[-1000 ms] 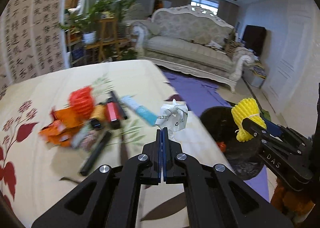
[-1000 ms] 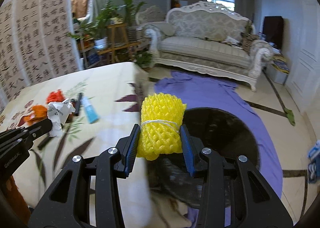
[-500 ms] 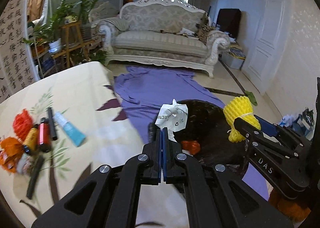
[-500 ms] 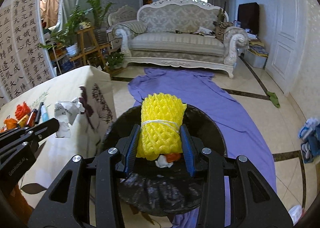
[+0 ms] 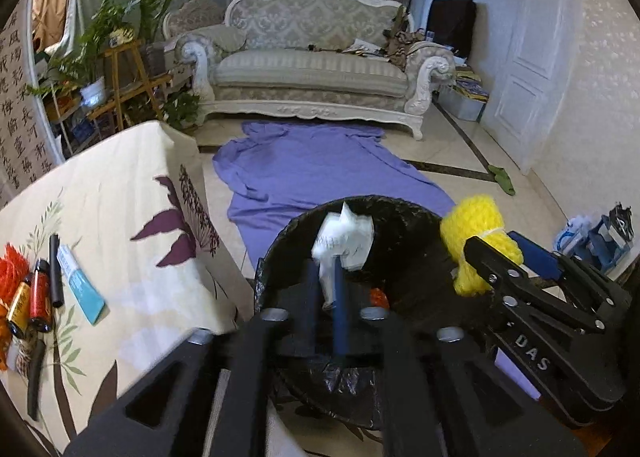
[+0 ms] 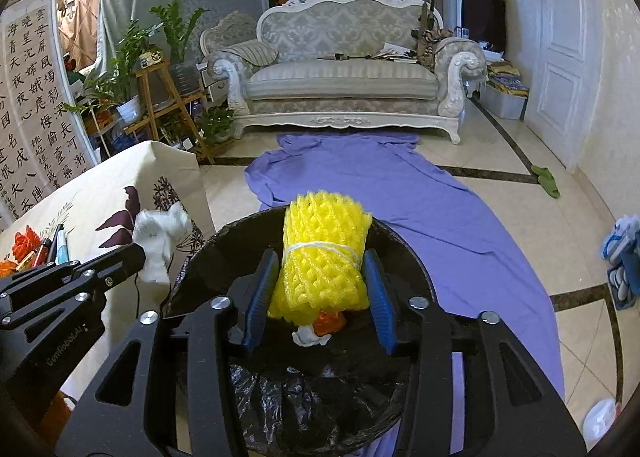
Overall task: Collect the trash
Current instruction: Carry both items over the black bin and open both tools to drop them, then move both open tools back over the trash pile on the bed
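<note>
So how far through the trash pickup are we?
Partly done: orange and white scraps already lie in the black-lined bin. In hand: both tongs are opening over it, the left tongs around crumpled white paper, the right tongs around yellow foam netting. Left: the tube, batteries and wrappers on the table.

The left gripper (image 5: 325,277) points steeply downward, its blue-padded fingers (image 5: 341,309) opening, a crumpled white paper wrapper (image 5: 344,239) between their tips. Beside it, the right gripper (image 6: 320,289) tilts down too; its ribbed blue fingers (image 6: 378,297) are opening and stand just clear of a yellow foam-net bundle (image 6: 324,257).
</note>
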`<control>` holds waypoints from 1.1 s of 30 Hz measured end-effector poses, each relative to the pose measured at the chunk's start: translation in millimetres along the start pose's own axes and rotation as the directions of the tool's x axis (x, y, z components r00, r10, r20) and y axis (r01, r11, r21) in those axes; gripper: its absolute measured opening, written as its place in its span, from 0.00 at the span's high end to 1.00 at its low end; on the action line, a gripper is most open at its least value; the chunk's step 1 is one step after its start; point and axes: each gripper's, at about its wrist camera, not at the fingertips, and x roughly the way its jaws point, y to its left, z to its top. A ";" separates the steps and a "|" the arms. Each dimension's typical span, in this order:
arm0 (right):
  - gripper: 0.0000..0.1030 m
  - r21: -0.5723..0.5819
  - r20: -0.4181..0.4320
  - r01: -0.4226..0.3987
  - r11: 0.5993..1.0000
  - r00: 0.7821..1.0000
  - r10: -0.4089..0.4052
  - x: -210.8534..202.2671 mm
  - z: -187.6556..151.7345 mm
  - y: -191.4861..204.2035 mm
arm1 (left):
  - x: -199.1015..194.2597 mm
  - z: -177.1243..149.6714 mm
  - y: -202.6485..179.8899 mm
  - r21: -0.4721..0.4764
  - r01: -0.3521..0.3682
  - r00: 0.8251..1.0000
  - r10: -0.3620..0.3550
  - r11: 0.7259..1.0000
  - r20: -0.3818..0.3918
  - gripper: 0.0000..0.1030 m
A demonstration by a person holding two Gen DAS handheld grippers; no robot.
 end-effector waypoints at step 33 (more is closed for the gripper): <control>0.40 -0.099 0.003 -0.139 0.985 0.990 0.140 -22.5 -3.5 88.0 | -73.9 -29.9 97.8 -0.185 -0.192 0.979 0.202 0.964 0.038 0.44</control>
